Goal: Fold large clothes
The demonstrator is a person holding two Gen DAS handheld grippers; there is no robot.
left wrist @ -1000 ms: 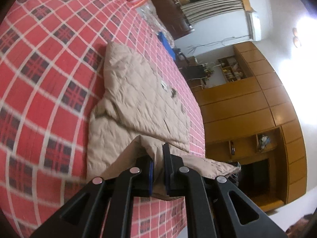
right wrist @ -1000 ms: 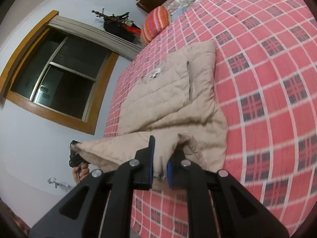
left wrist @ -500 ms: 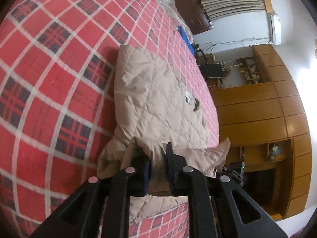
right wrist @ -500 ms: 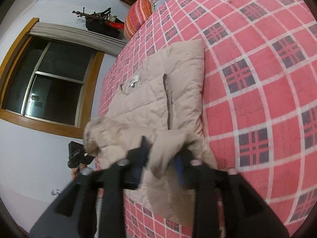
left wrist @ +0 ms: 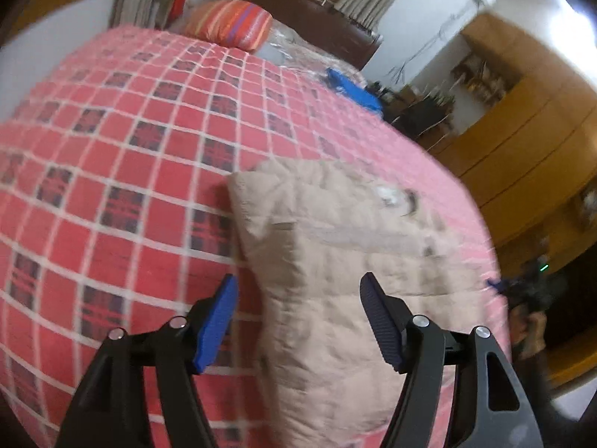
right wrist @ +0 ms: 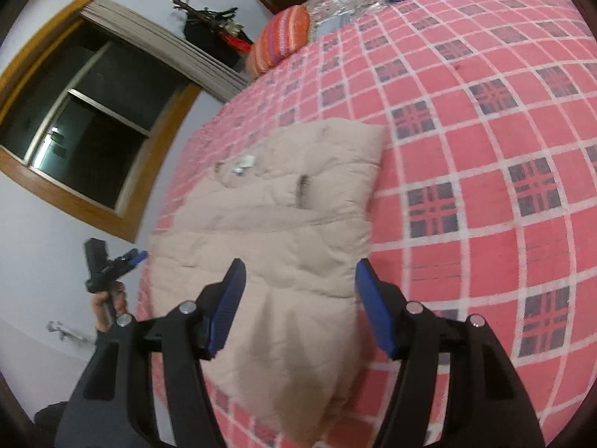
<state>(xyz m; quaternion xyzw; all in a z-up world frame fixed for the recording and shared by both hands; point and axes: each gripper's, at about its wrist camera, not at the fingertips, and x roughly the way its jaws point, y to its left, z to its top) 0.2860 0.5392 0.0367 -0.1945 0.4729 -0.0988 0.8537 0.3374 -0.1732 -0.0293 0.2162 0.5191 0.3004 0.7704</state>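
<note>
Left gripper [left wrist: 298,298] and right gripper [right wrist: 300,285]: fingers spread apart, holding nothing. Folded beige jacket [left wrist: 354,261] lies just ahead on the checked bedspread [left wrist: 112,156].

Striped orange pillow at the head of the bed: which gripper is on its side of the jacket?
Left. The left gripper hangs open over the beige jacket's window-side edge, where the pillow lies; the right gripper, also open, is over the opposite edge.

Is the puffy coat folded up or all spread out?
Folded. The coat lies on the bed as a compact bundle, with one layer doubled over another and no sleeves sticking out.
</note>
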